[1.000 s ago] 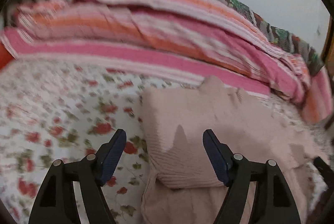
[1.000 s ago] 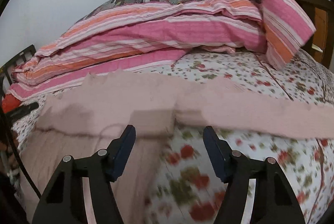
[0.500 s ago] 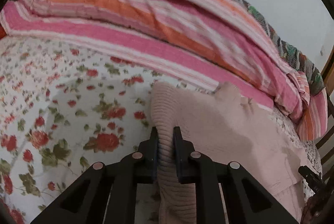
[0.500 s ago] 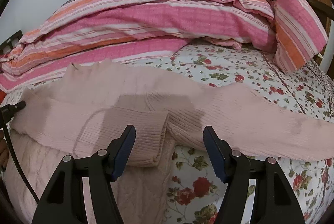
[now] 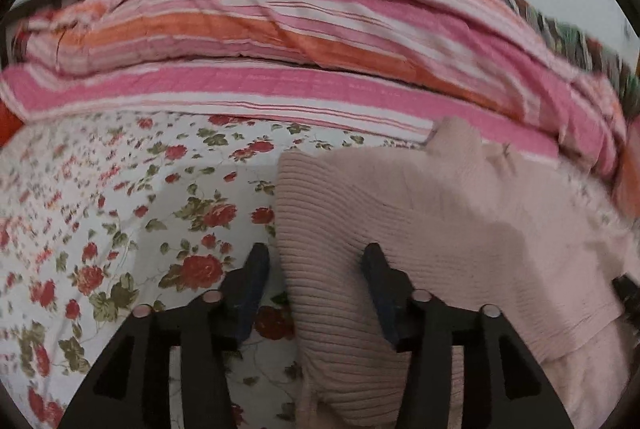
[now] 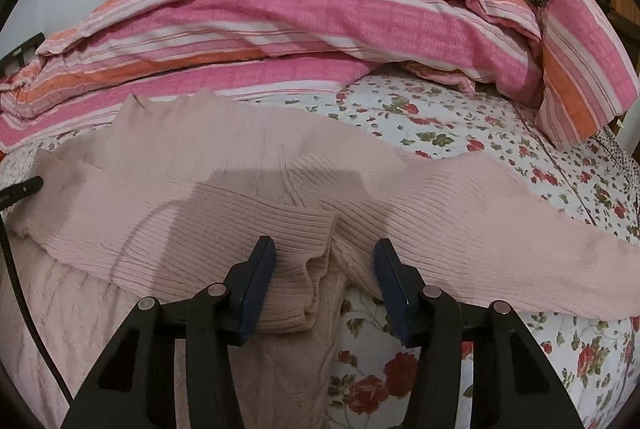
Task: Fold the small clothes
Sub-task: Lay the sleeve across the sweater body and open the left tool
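- Left gripper (image 5: 316, 287): jaws apart, straddling the folded ribbed edge of the pink sweater (image 5: 432, 225); neither pad visibly pressing the knit.
- Right gripper (image 6: 325, 279): jaws apart, around the sleeve cuff (image 6: 296, 265) laid across the sweater's body.
- Sweater spread on the floral bedsheet (image 6: 448, 121), other sleeve stretching right.
- Striped quilt (image 6: 304, 17) heaped behind, against the wall.
- Black cable (image 6: 16, 281) crossing the sweater's left edge.

sweater (image 6: 248, 181): spread on the bed (image 6: 460, 117), near its front edge;
quilt (image 6: 304, 17): heaped behind, along the far edge
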Tool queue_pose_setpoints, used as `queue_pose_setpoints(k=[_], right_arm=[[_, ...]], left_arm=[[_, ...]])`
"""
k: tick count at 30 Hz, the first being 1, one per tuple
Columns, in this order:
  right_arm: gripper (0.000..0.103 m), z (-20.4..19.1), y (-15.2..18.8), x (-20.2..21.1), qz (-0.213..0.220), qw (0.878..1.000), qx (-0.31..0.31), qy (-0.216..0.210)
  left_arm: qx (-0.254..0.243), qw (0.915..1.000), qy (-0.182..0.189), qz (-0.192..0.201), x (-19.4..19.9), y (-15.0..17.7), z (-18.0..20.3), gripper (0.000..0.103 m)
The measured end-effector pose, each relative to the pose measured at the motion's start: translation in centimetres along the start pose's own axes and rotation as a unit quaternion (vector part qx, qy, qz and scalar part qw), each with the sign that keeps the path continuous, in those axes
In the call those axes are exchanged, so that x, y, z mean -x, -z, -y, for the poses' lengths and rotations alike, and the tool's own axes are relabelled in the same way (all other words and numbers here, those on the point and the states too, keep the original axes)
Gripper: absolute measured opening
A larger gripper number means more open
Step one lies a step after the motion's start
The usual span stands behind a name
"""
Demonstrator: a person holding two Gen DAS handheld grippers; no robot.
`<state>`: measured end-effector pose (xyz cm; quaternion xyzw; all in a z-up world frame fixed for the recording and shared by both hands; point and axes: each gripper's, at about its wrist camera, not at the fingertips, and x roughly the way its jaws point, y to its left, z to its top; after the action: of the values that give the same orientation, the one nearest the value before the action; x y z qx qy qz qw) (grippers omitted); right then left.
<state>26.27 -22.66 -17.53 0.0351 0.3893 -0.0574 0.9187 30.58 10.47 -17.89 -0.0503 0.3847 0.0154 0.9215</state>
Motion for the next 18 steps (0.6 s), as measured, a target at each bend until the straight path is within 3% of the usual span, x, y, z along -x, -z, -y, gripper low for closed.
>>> queue_pose_setpoints(k=[2, 11, 14, 18], right_arm=[[0.051, 0.3, 0.1, 0.0, -0.001, 1.000, -0.005, -0.007], [0.057, 2.8, 1.0, 3.4, 0.020, 0.999, -0.027, -0.028], [0.067, 6.5, 2.1, 6.2, 0.052, 0.998, -0.043, 0.008], [0.068, 13.8, 4.2, 8.5, 0.068, 0.991, -0.096, 0.069]], left_arm=[[-0.015, 0.9994, -0.030, 0.003, 0.1, 0.0, 0.6, 0.055], [-0.021, 0.9983, -0.054, -0.002, 0.0, 0.0, 0.7, 0.064], [-0.022, 0.9981, -0.058, -0.002, 0.0, -0.1, 0.8, 0.066], [-0.021, 0.9979, -0.061, -0.001, 0.1, 0.0, 0.9, 0.068]])
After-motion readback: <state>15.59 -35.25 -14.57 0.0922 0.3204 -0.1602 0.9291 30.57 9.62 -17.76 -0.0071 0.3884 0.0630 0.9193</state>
